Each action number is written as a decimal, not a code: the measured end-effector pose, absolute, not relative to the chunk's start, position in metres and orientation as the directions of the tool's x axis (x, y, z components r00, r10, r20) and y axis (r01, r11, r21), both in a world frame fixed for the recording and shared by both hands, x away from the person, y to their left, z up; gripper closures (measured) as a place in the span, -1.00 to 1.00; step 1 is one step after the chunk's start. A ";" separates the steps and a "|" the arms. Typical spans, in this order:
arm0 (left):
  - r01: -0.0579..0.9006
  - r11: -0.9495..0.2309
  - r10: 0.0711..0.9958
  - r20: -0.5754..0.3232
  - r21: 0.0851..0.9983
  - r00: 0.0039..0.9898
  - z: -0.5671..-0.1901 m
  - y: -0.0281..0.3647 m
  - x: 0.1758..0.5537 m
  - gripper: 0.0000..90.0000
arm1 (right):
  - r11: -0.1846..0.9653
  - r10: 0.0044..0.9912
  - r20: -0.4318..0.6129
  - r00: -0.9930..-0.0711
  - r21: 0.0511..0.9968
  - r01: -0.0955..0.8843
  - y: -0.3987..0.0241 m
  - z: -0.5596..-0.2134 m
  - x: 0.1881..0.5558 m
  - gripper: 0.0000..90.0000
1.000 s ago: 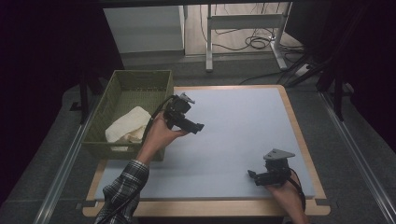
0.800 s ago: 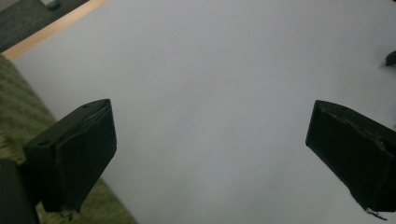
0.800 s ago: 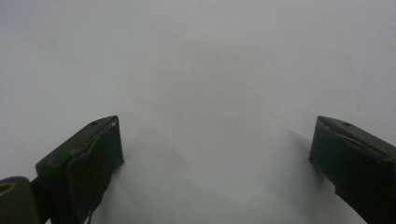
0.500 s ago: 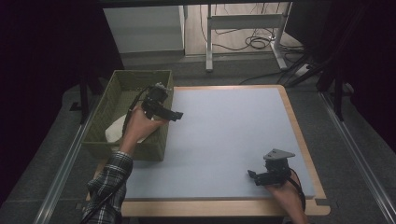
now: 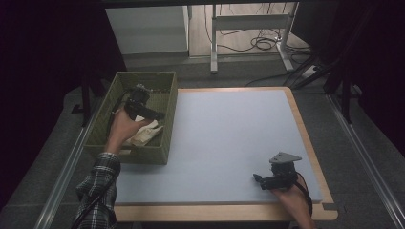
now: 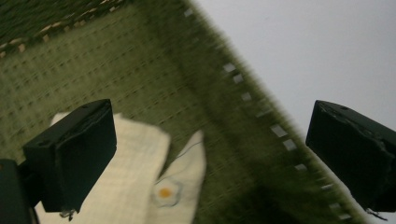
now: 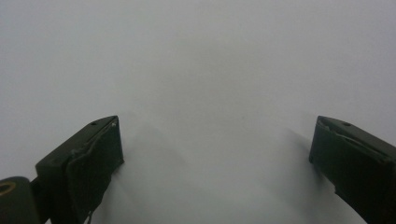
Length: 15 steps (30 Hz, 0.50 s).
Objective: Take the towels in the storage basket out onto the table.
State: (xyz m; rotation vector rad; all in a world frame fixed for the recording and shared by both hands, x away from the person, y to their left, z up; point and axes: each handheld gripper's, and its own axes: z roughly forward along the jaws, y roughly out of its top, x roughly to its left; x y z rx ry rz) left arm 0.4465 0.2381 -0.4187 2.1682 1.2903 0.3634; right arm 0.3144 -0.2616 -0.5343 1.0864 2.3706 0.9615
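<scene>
Pale blue mat point(image 5: 224, 143) bears the right tongs point(image 5: 260, 180), agape (empty); left tongs point(image 6: 210, 154), agape, hover over basket point(image 5: 157, 150) cloth point(image 6: 140, 186).

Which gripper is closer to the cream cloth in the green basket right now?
Left. The left gripper hovers open over the basket, right above the cream cloth. The right gripper rests open across the table near its front right corner.
</scene>
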 end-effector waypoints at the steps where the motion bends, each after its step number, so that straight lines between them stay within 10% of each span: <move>1: 0.716 -0.354 0.871 -0.066 0.601 0.486 -0.422 0.243 0.447 -0.95 | 0.473 0.768 -0.040 -0.639 0.709 0.523 -0.262 -0.534 0.314 -0.94; 15: 0.841 -0.350 0.916 -0.039 0.412 0.400 -0.470 0.288 0.462 -0.96 | 0.472 0.768 -0.040 -0.639 0.709 0.523 -0.262 -0.534 0.314 -0.94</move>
